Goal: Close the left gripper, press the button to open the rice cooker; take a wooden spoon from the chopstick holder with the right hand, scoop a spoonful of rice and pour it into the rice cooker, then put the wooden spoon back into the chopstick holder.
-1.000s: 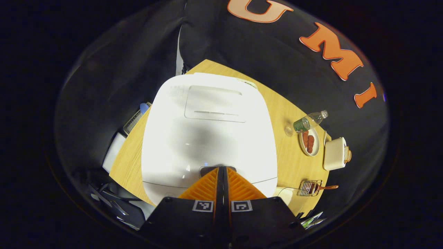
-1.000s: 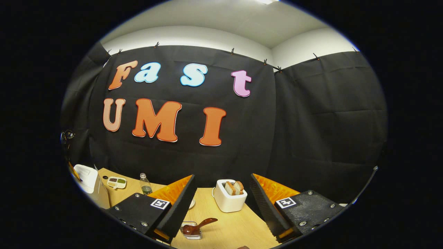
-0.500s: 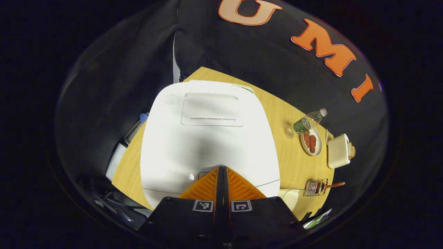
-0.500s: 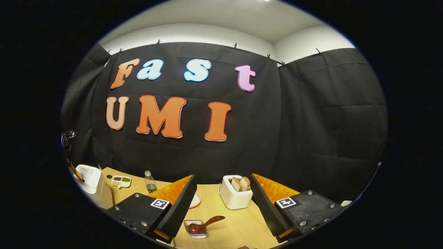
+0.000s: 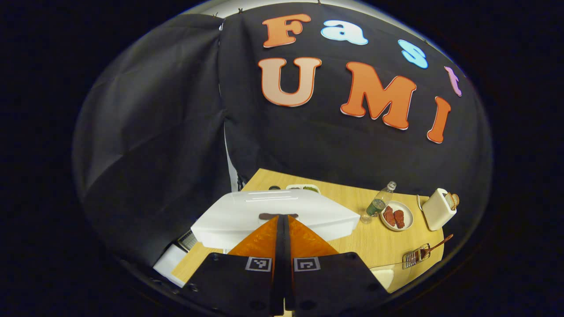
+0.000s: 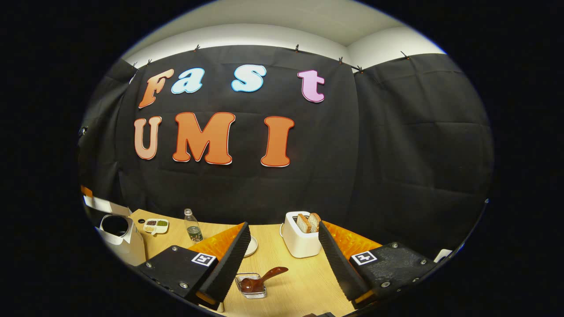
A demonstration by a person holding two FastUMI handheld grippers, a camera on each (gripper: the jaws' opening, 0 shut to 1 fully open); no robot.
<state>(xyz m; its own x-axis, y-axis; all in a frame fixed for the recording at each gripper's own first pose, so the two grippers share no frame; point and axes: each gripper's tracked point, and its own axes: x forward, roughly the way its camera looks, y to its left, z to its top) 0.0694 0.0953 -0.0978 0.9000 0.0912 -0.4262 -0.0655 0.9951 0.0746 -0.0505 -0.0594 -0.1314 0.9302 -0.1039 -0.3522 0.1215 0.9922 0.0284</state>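
My left tool (image 5: 283,216) is closed, its fingers pressed flat together with nothing between them, their tips just in front of the dark button on the white rice cooker (image 5: 273,213) at the left end of the desk (image 5: 352,198). In the right gripper view the rice cooker (image 6: 119,237) stands open, its dark pot showing and the lid raised. Behind it lies a small divided dish (image 6: 155,226). Further right stand a plastic bottle (image 5: 380,201) and a plate (image 5: 396,215) with reddish food. Near the front edge, the wooden spoon (image 6: 261,280) leans in the chopstick holder (image 6: 251,286), handle pointing right. My right tool (image 6: 282,255) hangs open above it, gripping nothing. At the far right sits a white toaster (image 6: 300,240) with bread slices.
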